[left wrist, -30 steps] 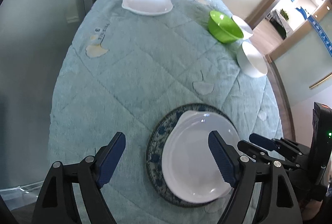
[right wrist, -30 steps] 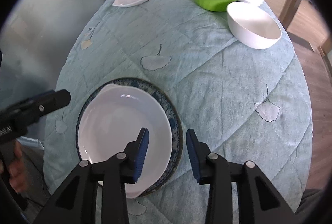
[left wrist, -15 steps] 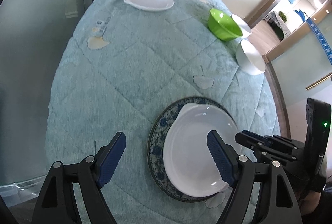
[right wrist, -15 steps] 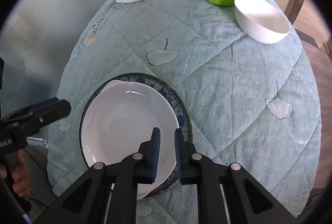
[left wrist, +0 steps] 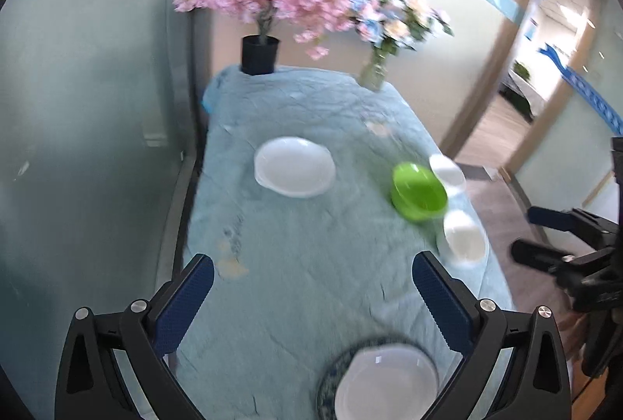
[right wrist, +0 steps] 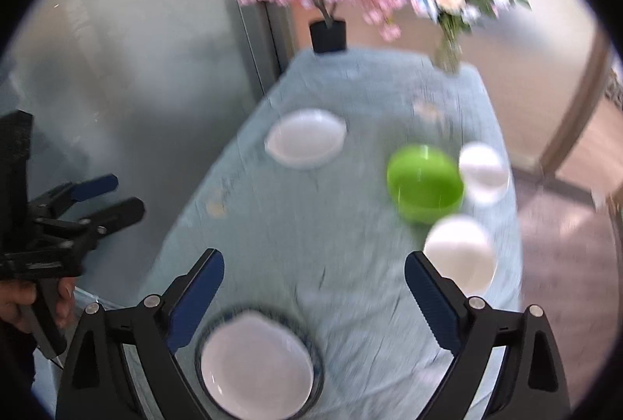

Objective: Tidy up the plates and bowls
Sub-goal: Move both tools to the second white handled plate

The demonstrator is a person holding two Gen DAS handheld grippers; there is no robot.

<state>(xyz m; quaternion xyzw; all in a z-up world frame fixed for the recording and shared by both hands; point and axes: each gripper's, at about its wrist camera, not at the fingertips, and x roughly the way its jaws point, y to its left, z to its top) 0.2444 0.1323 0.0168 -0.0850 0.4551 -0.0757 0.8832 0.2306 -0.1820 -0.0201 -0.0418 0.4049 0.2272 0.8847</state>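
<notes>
On the table [right wrist: 350, 233], a white plate [right wrist: 257, 369] is sitting inside a blue-patterned plate [right wrist: 317, 365] at the near edge. A second white plate [right wrist: 305, 143] is lying alone toward the far left. At the right, a green bowl [right wrist: 424, 182] is standing between two white bowls, the far white bowl [right wrist: 484, 173] touching it and the near white bowl [right wrist: 459, 254] just beside it; all three are looking empty, though blurred. At the far end a black pot [right wrist: 328, 36] is holding pink blossoms, and a glass vase [right wrist: 447, 52] is holding mixed flowers.

The left tongs [left wrist: 311, 287] are standing wide apart, having just been opening, gripping nothing. The right tongs [right wrist: 313, 283] are likewise spread wide after just opening, hanging empty above the stacked plates.
</notes>
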